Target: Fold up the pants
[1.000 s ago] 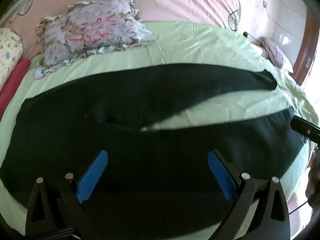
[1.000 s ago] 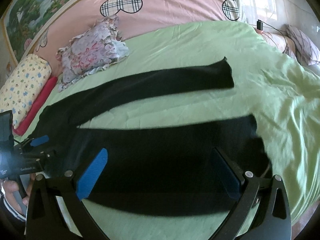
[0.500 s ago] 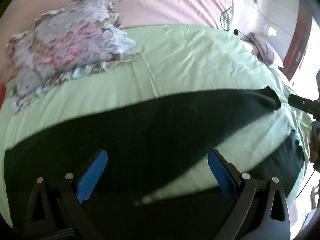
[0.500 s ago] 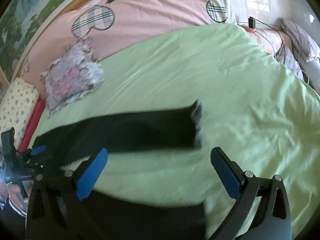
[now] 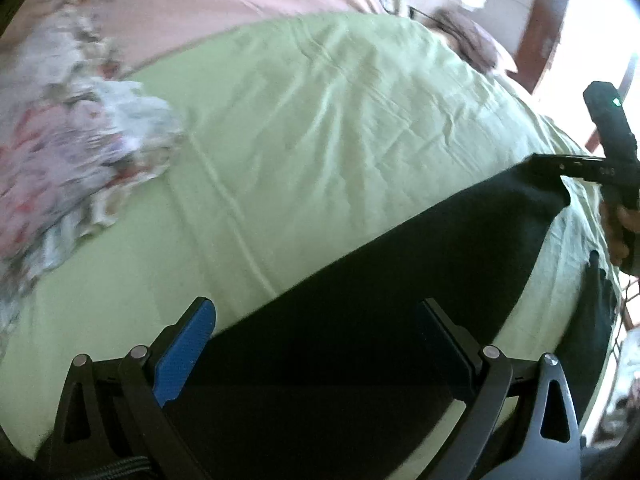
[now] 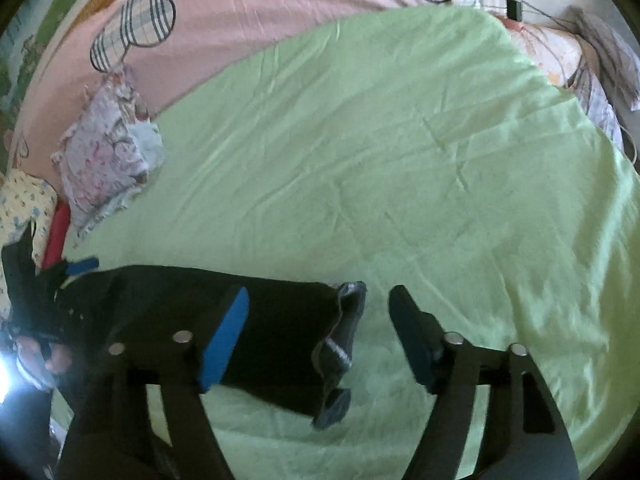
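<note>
Reaching open-jawed over black pants

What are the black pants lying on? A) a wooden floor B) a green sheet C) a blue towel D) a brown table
B: the black pants lie spread across a light green sheet that covers the bed, with green showing around the fabric in both wrist views.

Left gripper and right gripper both hover with jaws spread.
</note>
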The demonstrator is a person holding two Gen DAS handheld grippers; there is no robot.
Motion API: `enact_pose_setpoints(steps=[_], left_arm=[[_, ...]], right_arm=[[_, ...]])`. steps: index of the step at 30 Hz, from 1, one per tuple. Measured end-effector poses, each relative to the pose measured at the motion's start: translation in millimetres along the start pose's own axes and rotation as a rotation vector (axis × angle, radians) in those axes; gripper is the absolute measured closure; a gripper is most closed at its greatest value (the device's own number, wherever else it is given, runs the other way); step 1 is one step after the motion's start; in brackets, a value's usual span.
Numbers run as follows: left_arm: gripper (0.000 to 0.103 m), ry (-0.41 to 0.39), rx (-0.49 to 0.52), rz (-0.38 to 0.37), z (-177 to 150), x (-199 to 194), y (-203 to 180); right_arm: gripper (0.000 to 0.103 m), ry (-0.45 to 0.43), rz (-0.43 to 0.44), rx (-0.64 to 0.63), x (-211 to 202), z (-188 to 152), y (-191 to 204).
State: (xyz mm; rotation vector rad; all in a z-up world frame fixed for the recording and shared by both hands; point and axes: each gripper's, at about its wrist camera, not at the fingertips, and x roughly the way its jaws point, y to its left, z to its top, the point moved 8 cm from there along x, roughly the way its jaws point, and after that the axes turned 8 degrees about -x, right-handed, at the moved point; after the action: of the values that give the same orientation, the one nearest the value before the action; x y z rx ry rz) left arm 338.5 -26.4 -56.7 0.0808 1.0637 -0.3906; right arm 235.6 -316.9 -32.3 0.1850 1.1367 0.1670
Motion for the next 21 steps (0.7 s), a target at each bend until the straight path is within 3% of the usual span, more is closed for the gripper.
enact_pose_setpoints(steps=[5, 8, 10, 12, 14, 21], left_arm=[[0.008, 0.108, 0.019, -0.034, 7.1, 33.6, 2.3], [0.014, 0.162, 0.004, -0.082, 6.6, 46.6, 1.3], [0.032, 0.165, 0.006, -0.112, 6.9, 43.8, -3.6], [0.07, 0.16, 0.017, -0.139, 6.9, 36.9, -10.9], [0.093, 0.162, 0.025, -0.17, 3.5, 26.8, -19.4], [0.096, 0.108, 0.037, -0.195, -20.1, -24.7, -35.1]], right_arm=[[0.045, 0.045, 0.029, -0.015, 16.2, -1.5, -0.4], [0.06, 0.049, 0.039, -0.017, 18.5, -2.6, -1.6], [0.078, 0.042, 0.041, -0.025, 17.9, -1.5, -2.0], [0.088, 0.03, 0.047, -0.03, 14.7, -0.8, -1.5], [0.092, 0.009, 0.058, -0.045, 9.5, 0.9, 3.6], [0.094, -0.069, 0.088, -0.106, -21.1, 0.9, 23.1]])
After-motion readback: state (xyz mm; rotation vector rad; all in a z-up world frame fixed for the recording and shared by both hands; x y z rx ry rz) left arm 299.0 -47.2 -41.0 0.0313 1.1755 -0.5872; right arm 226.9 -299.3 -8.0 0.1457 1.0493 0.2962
